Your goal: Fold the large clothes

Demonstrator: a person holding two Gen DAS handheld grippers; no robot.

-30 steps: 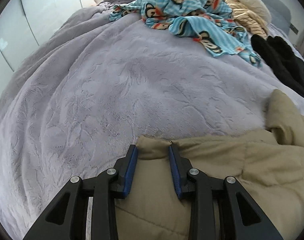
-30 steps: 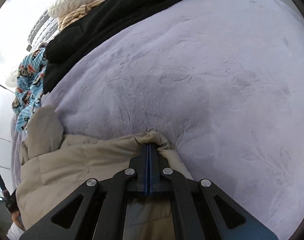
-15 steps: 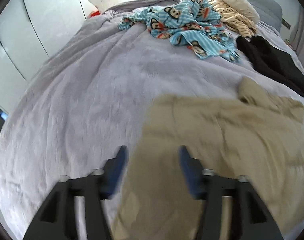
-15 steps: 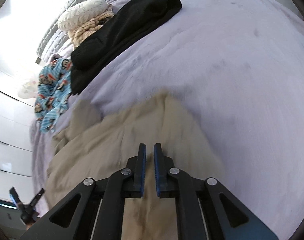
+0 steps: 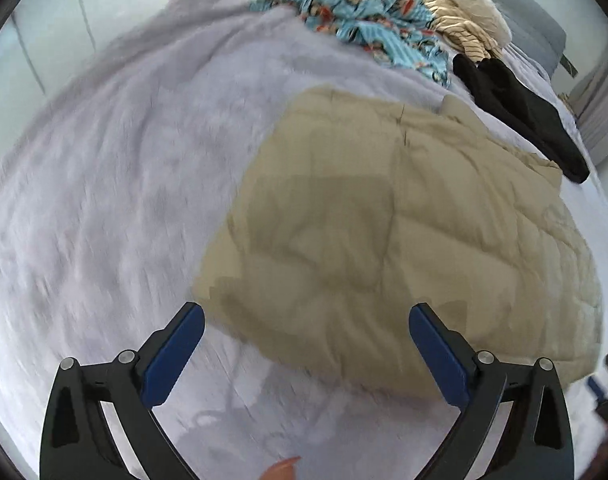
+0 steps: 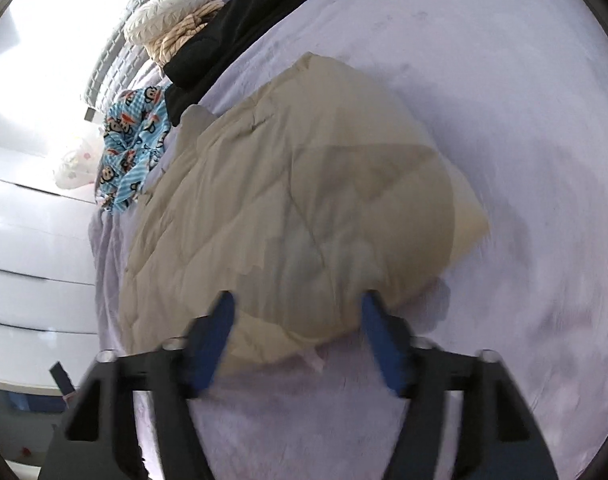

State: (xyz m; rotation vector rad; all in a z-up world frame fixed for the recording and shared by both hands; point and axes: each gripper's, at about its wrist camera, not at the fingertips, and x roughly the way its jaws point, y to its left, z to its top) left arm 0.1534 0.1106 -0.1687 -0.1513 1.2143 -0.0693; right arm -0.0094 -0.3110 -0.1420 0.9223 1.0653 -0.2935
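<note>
A tan quilted jacket (image 5: 383, 232) lies folded into a flat rectangle on the lilac plush bedspread (image 5: 104, 200); it also shows in the right wrist view (image 6: 288, 200). My left gripper (image 5: 305, 356) is open wide and empty, held above the jacket's near edge. My right gripper (image 6: 300, 340) is open wide and empty, blurred, above the jacket's near edge. Neither gripper touches the jacket.
A blue monkey-print garment (image 5: 367, 20), a cream striped and knit pile (image 5: 463, 28) and a black garment (image 5: 519, 112) lie at the far side of the bed. White wardrobe doors (image 6: 28, 248) stand beside the bed. The bedspread (image 6: 503, 120) stretches to the right.
Both grippers let go of the jacket, opened wide and pulled back and up. The jacket now lies flat on the bed.
</note>
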